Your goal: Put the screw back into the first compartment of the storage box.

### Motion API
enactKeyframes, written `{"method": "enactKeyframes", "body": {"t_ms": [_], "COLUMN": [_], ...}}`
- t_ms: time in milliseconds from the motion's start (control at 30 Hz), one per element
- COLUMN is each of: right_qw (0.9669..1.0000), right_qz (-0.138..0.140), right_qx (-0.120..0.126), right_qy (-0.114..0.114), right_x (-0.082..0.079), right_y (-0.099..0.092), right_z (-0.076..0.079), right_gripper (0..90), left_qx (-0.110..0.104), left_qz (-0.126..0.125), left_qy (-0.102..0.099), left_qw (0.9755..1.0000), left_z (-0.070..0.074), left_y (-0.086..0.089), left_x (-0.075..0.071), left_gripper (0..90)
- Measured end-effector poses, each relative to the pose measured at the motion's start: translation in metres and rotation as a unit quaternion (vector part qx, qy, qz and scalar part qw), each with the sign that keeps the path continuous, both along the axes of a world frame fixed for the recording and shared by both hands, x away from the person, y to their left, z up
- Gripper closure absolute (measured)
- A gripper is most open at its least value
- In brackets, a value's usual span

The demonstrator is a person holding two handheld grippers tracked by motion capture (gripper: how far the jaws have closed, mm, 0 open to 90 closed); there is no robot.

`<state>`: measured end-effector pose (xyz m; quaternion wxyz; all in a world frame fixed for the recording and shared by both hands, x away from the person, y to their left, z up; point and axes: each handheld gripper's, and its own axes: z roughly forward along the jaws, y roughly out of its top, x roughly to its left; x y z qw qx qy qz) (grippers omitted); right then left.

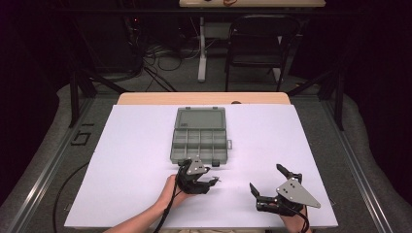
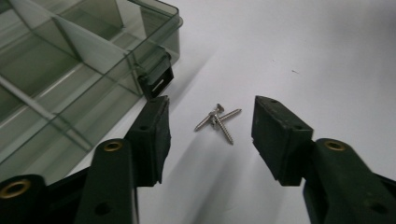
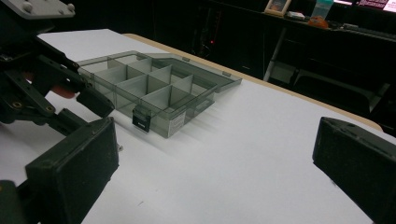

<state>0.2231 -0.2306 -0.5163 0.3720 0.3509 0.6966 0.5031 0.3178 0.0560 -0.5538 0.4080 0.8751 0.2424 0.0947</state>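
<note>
A clear grey compartment box [image 1: 200, 138] lies open in the middle of the white table, its lid flat behind it. Its front latch [image 2: 156, 79] sits close to my left gripper's left jaw. My left gripper [image 1: 212, 177] is just in front of the box's right front corner, low over the table. In the left gripper view it [image 2: 211, 107] stands open around three small silver screws [image 2: 218, 119] lying loose on the table, touching none. My right gripper [image 1: 266, 177] rests farther right, open wide and holding nothing [image 3: 215, 154]. The box [image 3: 154, 88] lies ahead of it.
The white sheet [image 1: 272, 131] covers the table, with a wooden edge [image 1: 204, 98] at the back. A black chair [image 1: 257, 43] and cables stand beyond the table. The left gripper [image 3: 42, 88] appears at the left of the right gripper view.
</note>
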Motion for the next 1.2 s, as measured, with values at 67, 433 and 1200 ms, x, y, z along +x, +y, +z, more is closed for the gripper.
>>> {"method": "enactKeyframes", "body": {"t_ms": [67,433,1200], "right_qw": [1.0,1.0,0.9999], "right_qz": [-0.001,-0.003,-0.005], "right_qx": [0.0,-0.004,-0.011], "right_qy": [0.001,0.002,0.004], "right_x": [0.0,0.0,0.0], "right_y": [0.0,-0.001,-0.001], "right_z": [0.0,0.0,0.0], "right_gripper": [0.0,0.0,0.0], "left_qx": [0.004,0.009,0.014], "left_qz": [-0.004,-0.008,-0.01], "left_qy": [0.004,0.02,0.03], "left_qw": [1.0,0.9997,0.9994], "left_z": [-0.002,-0.011,-0.009], "left_y": [-0.003,-0.01,-0.001], "left_x": [0.001,0.009,0.012], "left_gripper": [53.8,76.8,84.3]}}
